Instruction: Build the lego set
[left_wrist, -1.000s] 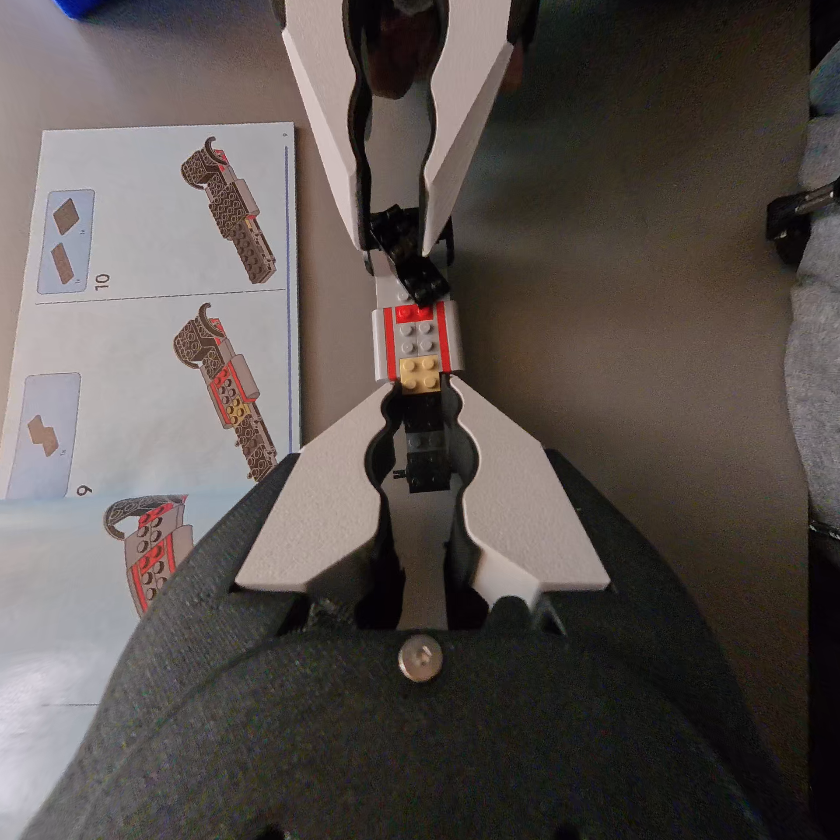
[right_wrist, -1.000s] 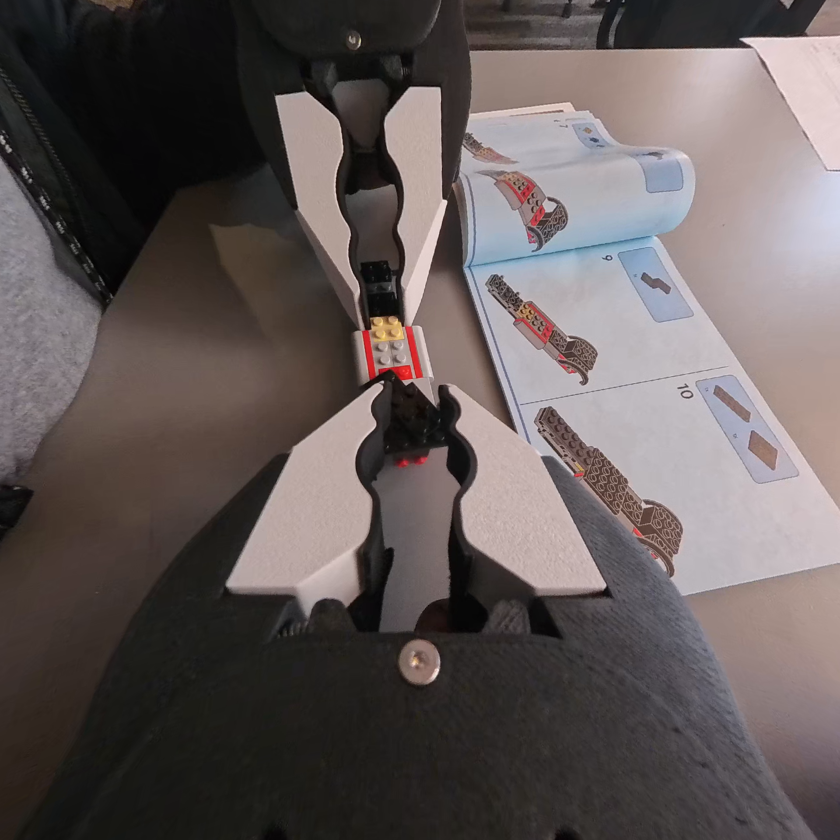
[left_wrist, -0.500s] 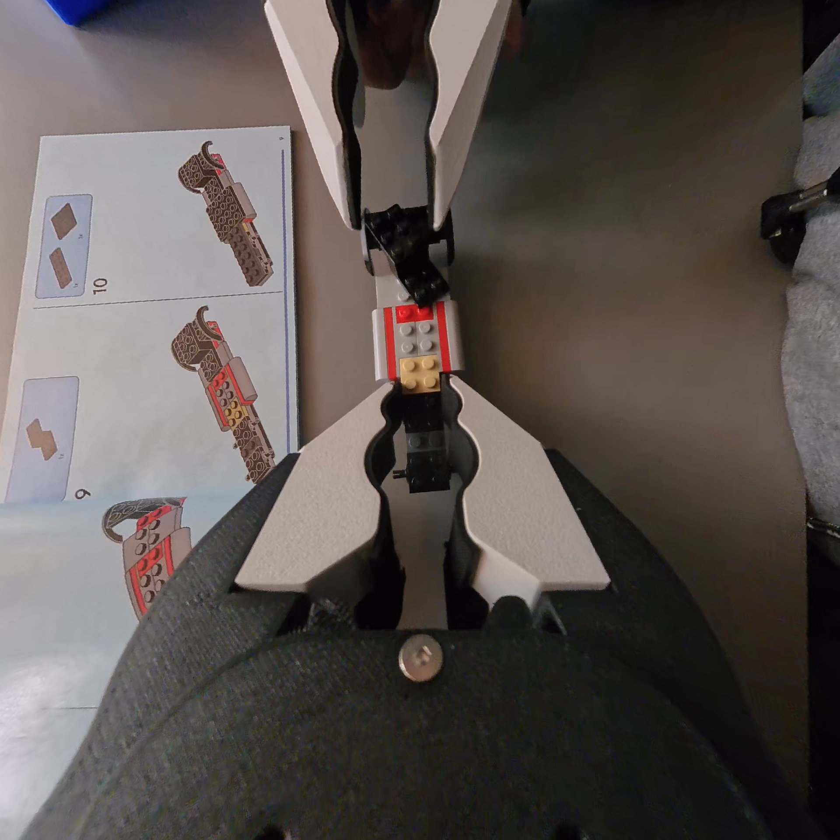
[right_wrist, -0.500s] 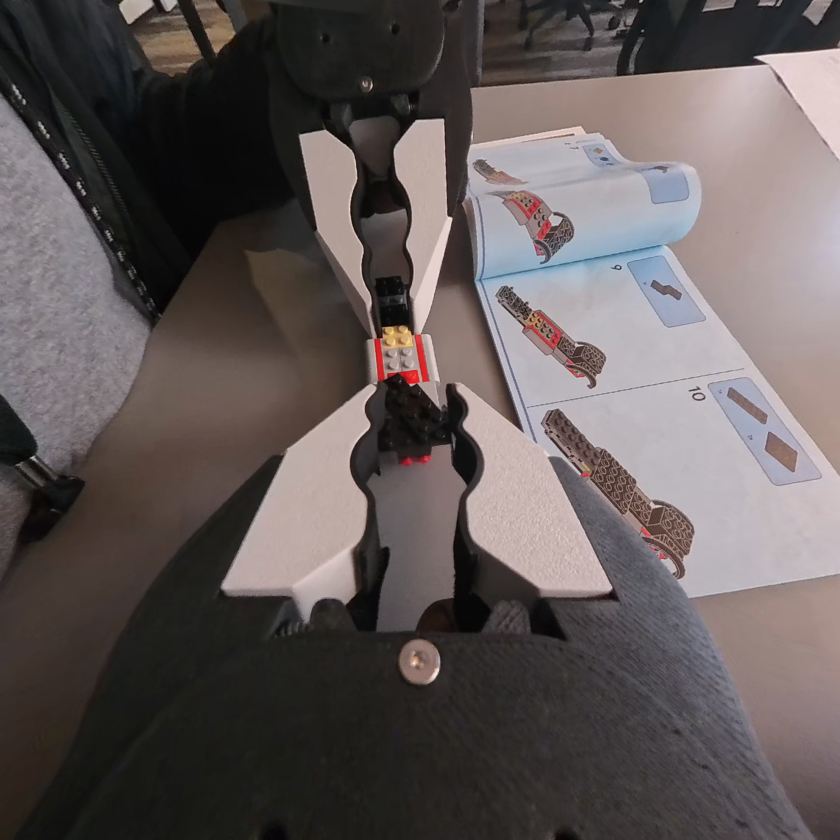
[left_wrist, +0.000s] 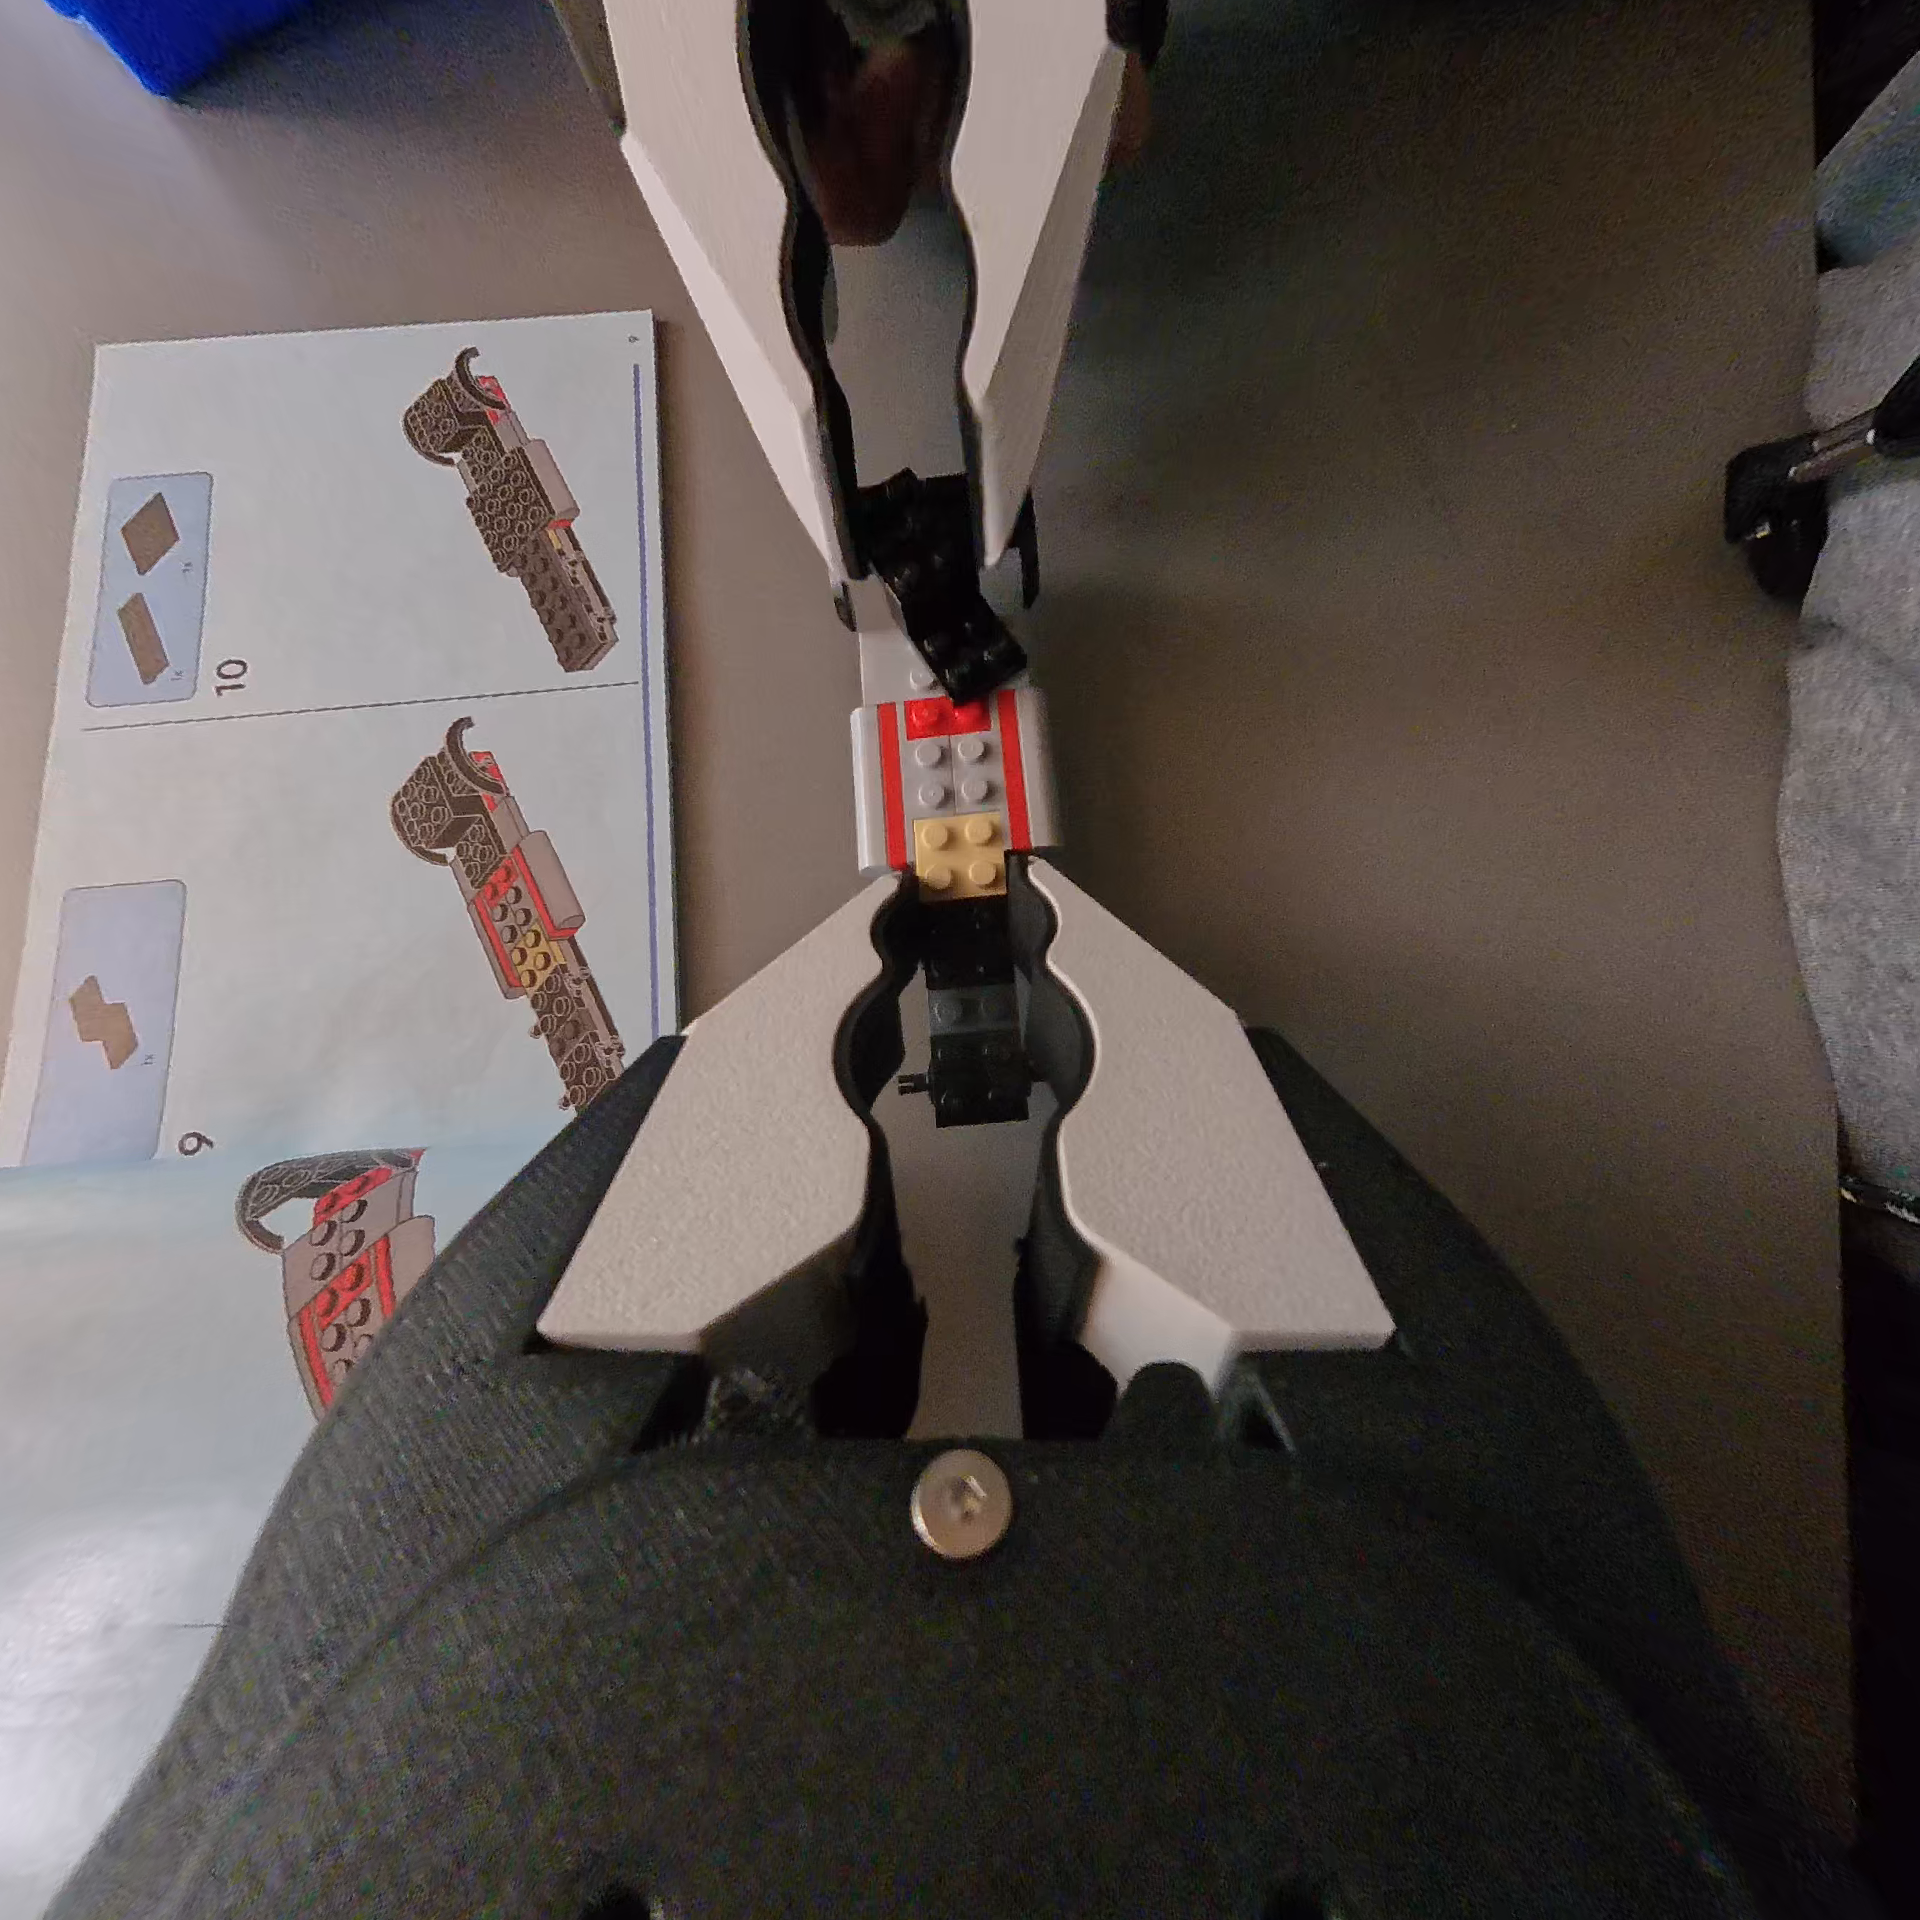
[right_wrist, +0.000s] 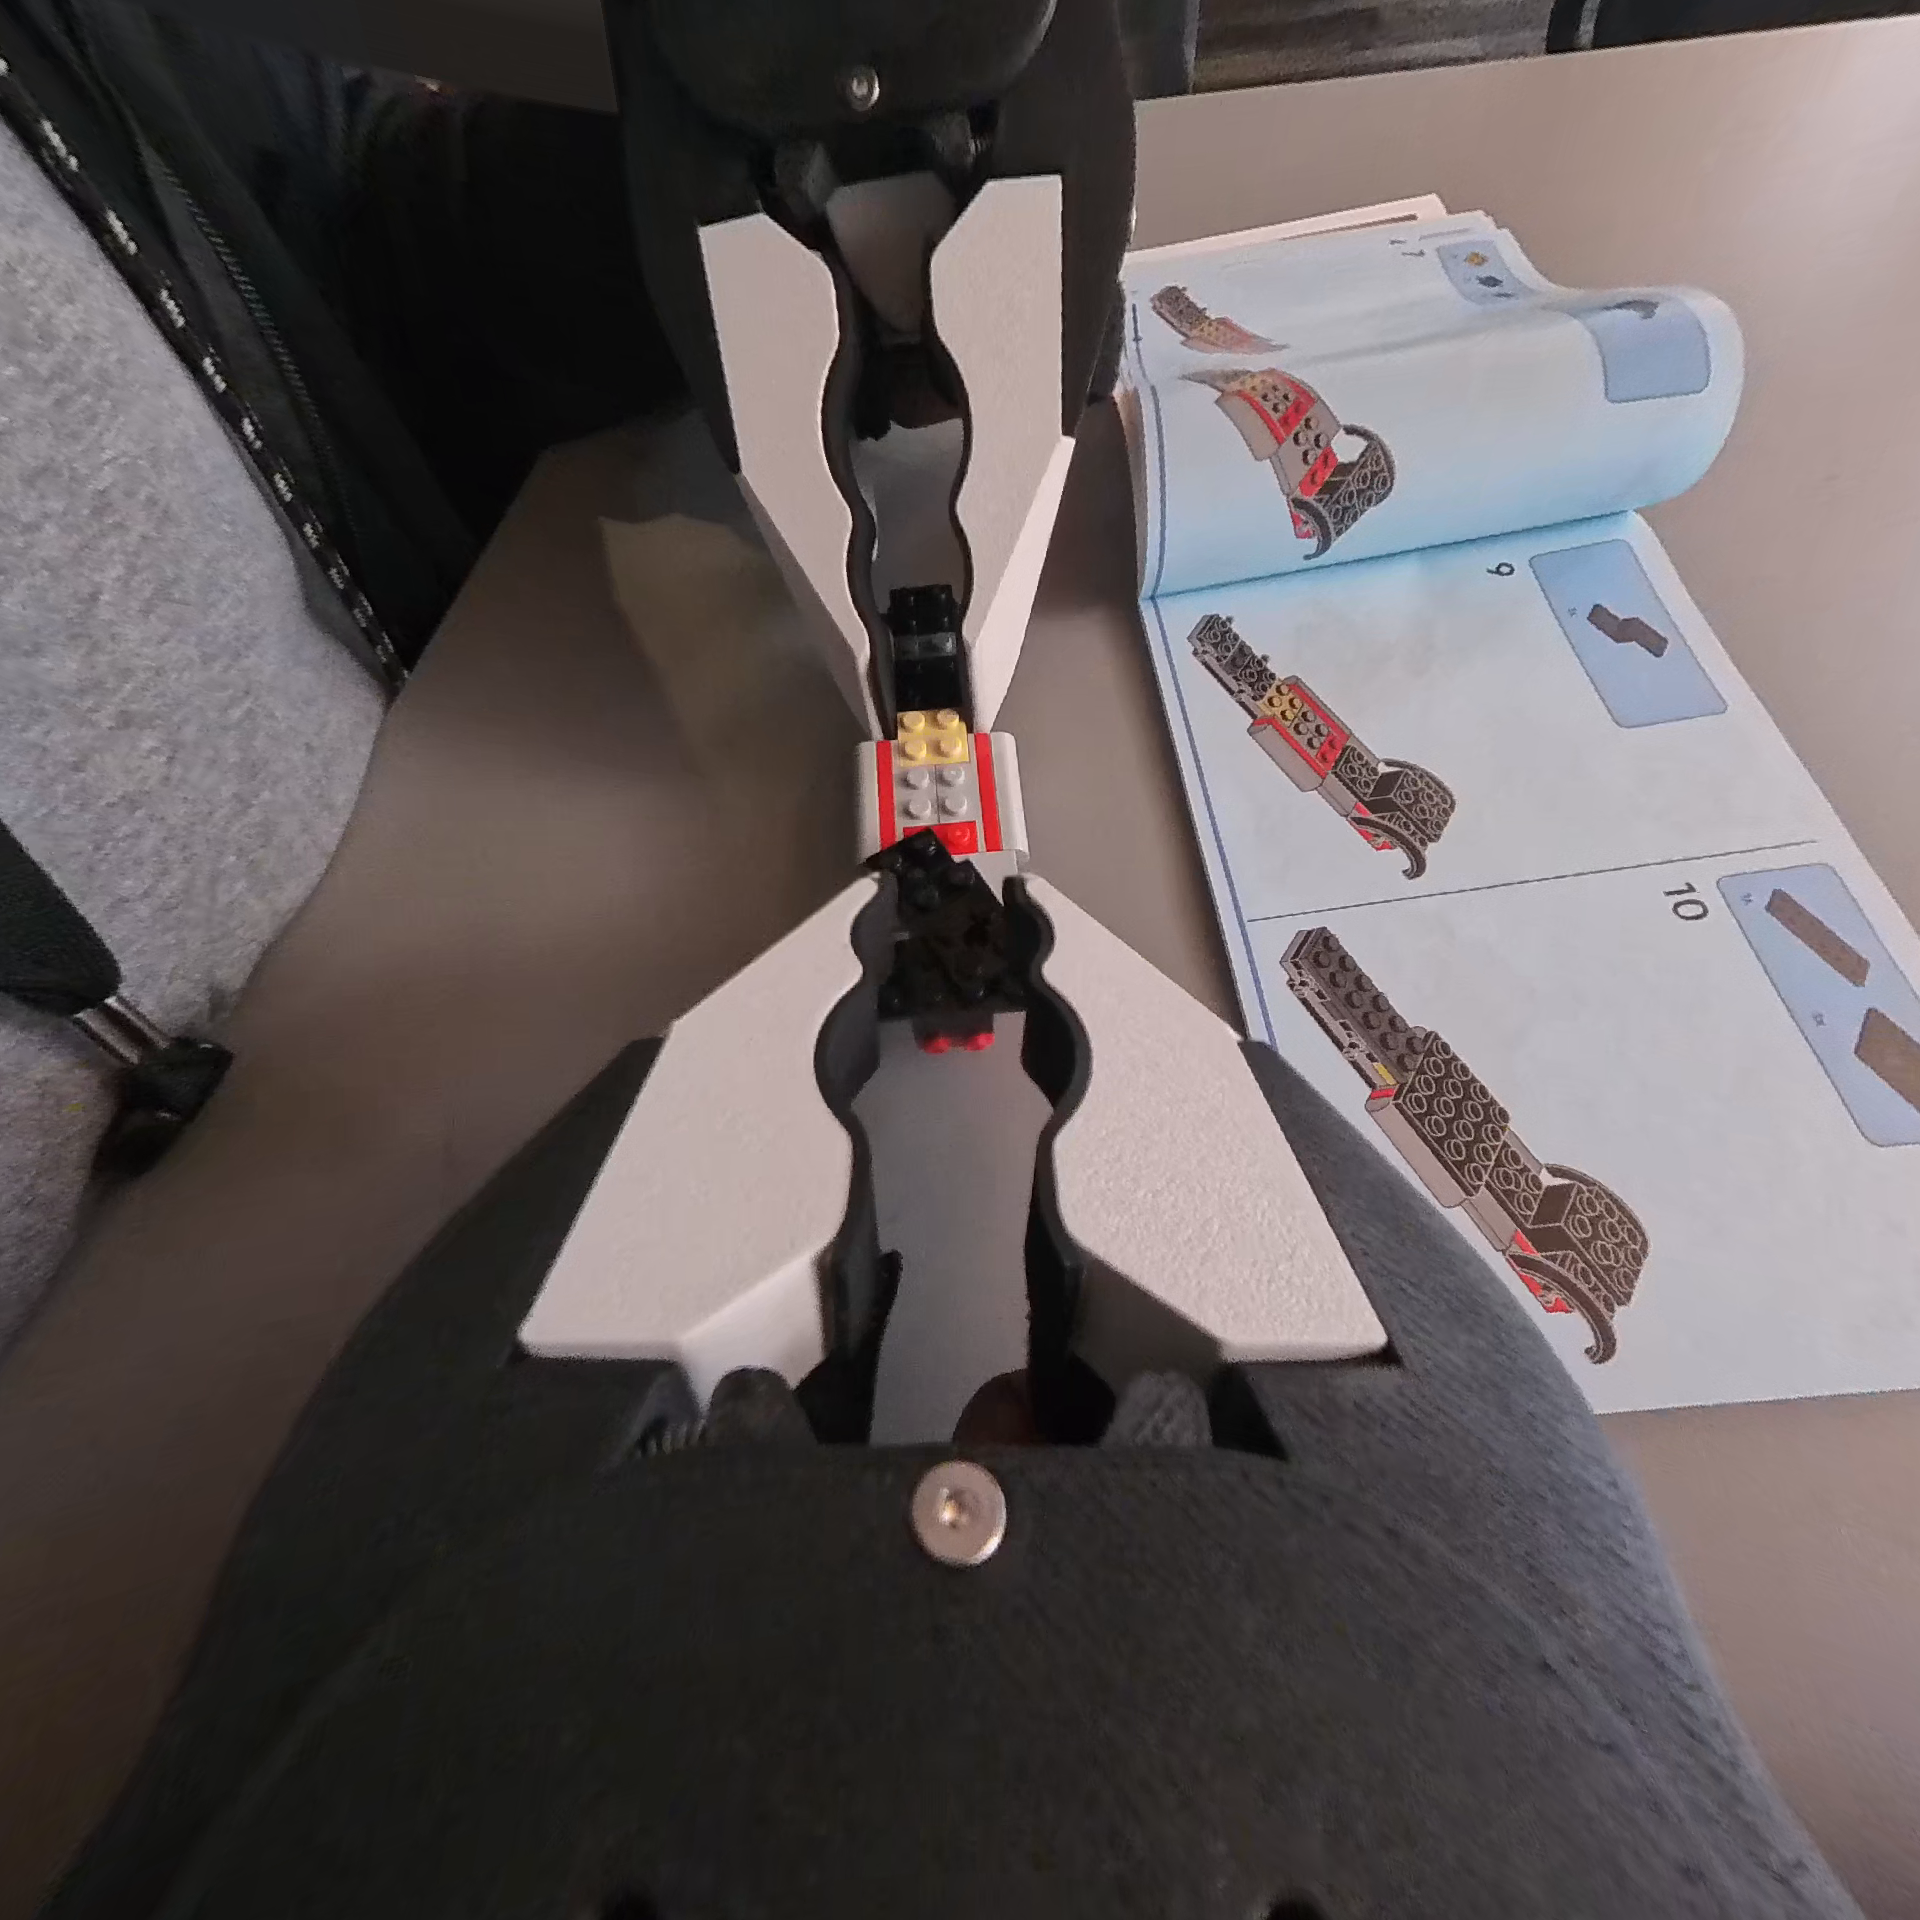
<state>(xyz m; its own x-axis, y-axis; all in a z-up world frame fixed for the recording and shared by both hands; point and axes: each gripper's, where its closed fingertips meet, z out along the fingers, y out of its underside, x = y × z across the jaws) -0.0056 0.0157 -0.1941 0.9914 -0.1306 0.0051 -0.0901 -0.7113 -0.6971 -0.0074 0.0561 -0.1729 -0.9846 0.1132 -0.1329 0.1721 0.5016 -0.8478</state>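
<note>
The lego model, a narrow build with a grey and red middle section, a tan plate and black ends, is held above the bench between my two grippers, which face each other tip to tip. My left gripper has its jaws narrowed onto the black end of the model next to the tan plate; that end runs back between the fingers. My right gripper has its jaws narrowed onto the opposite end, where a black wedge plate lies skewed across the studs, one corner reaching over the red studs of the middle section. Small red pieces show behind it between the right fingers. From the left wrist view the same plate slants out from the right gripper's tips. An open instruction booklet, pale blue with pictured build steps, lies flat on the bench just beside the model. A grey sleeve borders the bench edge.
</note>
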